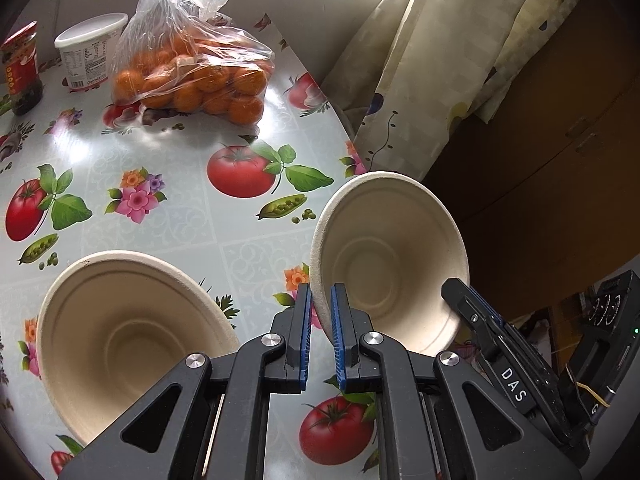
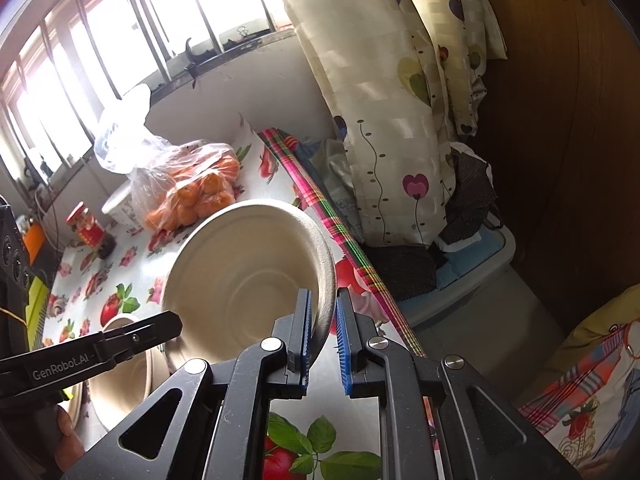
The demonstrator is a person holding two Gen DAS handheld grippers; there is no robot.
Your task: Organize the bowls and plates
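Observation:
A beige paper bowl (image 1: pixel 388 256) is held tilted above the table's right edge. My left gripper (image 1: pixel 321 304) is shut on its left rim. My right gripper (image 2: pixel 322 312) is shut on the opposite rim of the same bowl (image 2: pixel 248 276); its fingers (image 1: pixel 476 312) show in the left wrist view. A second beige bowl (image 1: pixel 124 340) rests upright on the tablecloth to the left, also low in the right wrist view (image 2: pixel 120 380), under my left gripper's fingers (image 2: pixel 132 336).
The table (image 1: pixel 168 200) has a fruit-print cloth. A bag of oranges (image 1: pixel 192 76), a white tub (image 1: pixel 88 52) and a red-labelled jar (image 1: pixel 22 68) stand at the back. A curtain (image 2: pixel 380 100) and a storage bin (image 2: pixel 472 264) lie beyond the right edge.

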